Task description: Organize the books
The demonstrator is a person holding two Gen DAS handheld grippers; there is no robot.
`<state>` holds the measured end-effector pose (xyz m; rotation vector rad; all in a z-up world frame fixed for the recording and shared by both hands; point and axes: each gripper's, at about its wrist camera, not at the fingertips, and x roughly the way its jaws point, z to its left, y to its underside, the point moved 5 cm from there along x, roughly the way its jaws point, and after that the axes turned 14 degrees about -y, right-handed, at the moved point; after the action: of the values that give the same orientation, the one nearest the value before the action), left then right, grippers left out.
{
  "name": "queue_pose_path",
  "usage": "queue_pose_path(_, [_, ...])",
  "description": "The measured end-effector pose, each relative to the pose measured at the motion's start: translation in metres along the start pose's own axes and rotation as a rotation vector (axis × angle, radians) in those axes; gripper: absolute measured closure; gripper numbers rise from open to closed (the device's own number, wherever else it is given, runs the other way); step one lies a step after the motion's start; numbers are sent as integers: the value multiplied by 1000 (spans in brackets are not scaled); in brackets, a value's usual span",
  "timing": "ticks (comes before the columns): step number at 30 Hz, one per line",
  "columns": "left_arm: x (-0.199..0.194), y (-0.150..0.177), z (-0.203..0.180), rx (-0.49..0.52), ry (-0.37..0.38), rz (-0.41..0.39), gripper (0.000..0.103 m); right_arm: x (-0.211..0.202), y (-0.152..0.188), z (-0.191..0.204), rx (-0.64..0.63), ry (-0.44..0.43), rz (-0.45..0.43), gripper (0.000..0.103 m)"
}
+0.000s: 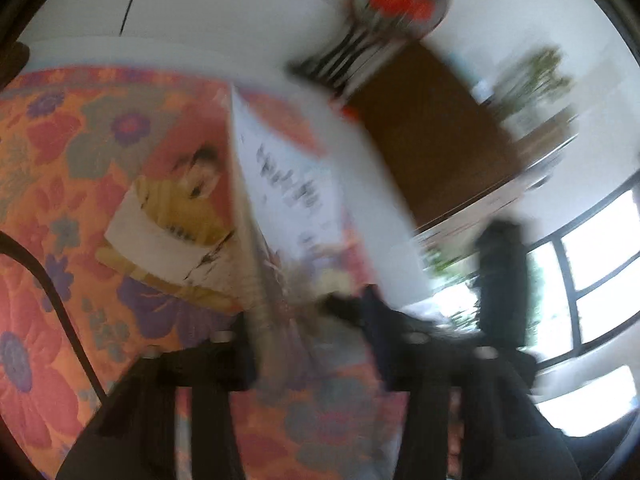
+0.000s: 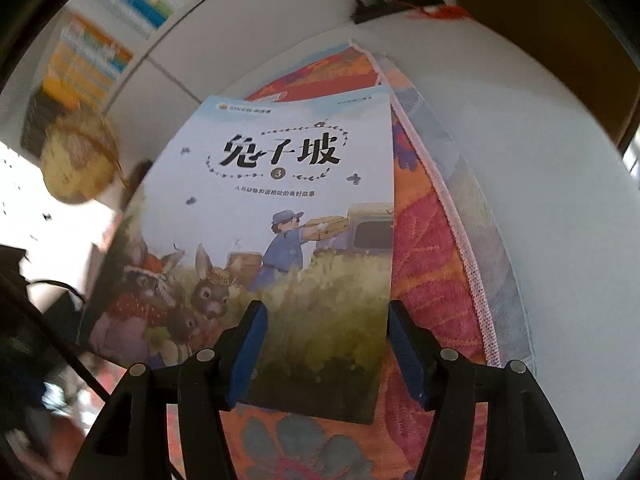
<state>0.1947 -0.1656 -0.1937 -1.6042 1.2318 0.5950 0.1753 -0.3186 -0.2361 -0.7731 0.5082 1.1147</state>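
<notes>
A light-blue picture book with rabbits on its cover (image 2: 280, 216) lies on a floral cloth (image 2: 432, 248). My right gripper (image 2: 324, 344) is open, its blue pads either side of the book's near end. In the blurred left wrist view the same book (image 1: 288, 184) stands tilted on edge between the fingers of my left gripper (image 1: 316, 356); whether they clamp it is unclear. A second book with a child's face on a pink and yellow cover (image 1: 176, 216) lies flat on the cloth to the left.
A shelf of upright books (image 2: 92, 56) is at upper left in the right wrist view, with a straw-coloured round object (image 2: 80, 164) below it. A dark wooden surface (image 1: 432, 148), a window (image 1: 592, 280) and the other black gripper (image 1: 500, 280) lie to the right.
</notes>
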Motion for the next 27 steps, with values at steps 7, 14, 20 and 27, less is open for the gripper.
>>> queue_pose_path(7, [11, -5, 2, -199, 210, 45, 90, -7, -2, 3, 45, -48, 15, 39])
queue_pose_path(14, [6, -14, 2, -339, 397, 74, 90, -14, 3, -34, 435, -447, -53, 20])
queue_pose_path(20, [16, 6, -3, -220, 117, 119, 83, -19, 1, -30, 405, -488, -96, 69])
queue_pose_path(27, [9, 21, -20, -2, -203, 84, 75, -18, 6, 6, 12, -134, -1, 79])
